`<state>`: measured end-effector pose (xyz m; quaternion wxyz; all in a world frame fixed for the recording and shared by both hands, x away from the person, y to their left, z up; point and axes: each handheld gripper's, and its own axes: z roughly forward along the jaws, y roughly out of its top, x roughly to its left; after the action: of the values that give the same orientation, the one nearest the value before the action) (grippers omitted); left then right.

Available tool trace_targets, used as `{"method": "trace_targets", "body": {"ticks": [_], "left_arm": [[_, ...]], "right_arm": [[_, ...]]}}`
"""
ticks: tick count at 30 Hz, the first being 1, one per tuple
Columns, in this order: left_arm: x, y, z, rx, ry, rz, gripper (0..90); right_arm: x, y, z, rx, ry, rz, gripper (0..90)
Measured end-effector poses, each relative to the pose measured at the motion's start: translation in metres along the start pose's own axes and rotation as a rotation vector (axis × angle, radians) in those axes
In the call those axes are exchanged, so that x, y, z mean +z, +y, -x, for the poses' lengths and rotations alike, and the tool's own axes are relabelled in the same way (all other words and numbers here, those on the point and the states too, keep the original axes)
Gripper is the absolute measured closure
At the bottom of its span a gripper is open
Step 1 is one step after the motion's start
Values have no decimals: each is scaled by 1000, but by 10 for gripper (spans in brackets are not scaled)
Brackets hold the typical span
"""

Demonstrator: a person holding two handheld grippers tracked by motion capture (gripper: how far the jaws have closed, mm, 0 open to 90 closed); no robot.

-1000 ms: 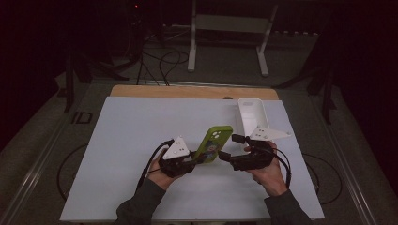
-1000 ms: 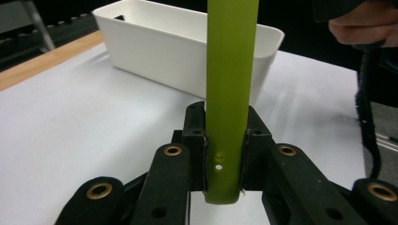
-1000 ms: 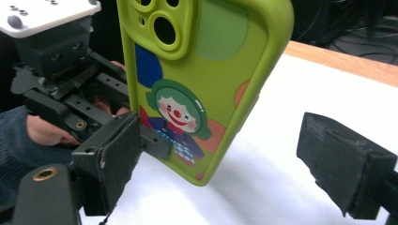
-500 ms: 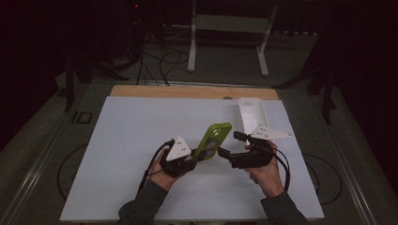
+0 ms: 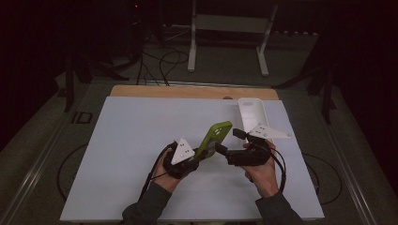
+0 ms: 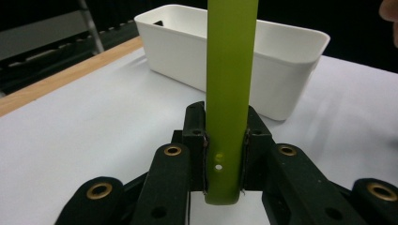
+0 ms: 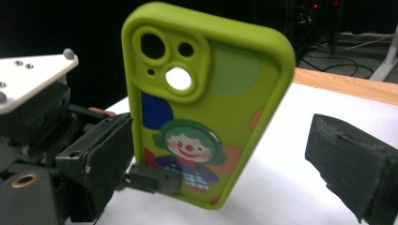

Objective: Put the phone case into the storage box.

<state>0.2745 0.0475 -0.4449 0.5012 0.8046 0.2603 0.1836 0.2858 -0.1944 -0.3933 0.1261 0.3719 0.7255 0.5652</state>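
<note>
You work on the white table [image 5: 141,140], and the white bin [image 5: 252,112] stands at its far right side, near your right hand. Between your two hands you hold the green phone case [image 5: 213,138] up, tilted, above the table surface. The left gripper [image 5: 199,157] pinches the case at its lower end; in the left gripper view the jaws press on both sides of the case's narrow edge [image 6: 227,140]. The right gripper [image 5: 224,151] stands just beside the case with its jaws spread, and in the right gripper view the case [image 7: 206,108] is between them, not touched.

I judge the step in hand is a handover from left to right. For the next move, you must close the right jaws on the case firmly, and only then release the left one. The bin is probably the goal.
</note>
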Motion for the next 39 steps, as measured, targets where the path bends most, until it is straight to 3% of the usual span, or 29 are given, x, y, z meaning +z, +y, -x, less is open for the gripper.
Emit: {"method": "trace_targets", "body": {"ticks": [17, 24, 32, 39], "left_arm": [[6, -1, 8, 1, 34, 1, 778], [10, -3, 15, 26, 36, -12, 778], [15, -5, 25, 24, 8, -17, 778], [18, -6, 28, 11, -31, -22, 777]], "right_arm": [[6, 7, -9, 39, -21, 66, 76], [11, 7, -10, 56, -19, 69, 77], [12, 7, -11, 71, -23, 81, 94], [10, 6, -12, 49, -35, 88, 143]]}}
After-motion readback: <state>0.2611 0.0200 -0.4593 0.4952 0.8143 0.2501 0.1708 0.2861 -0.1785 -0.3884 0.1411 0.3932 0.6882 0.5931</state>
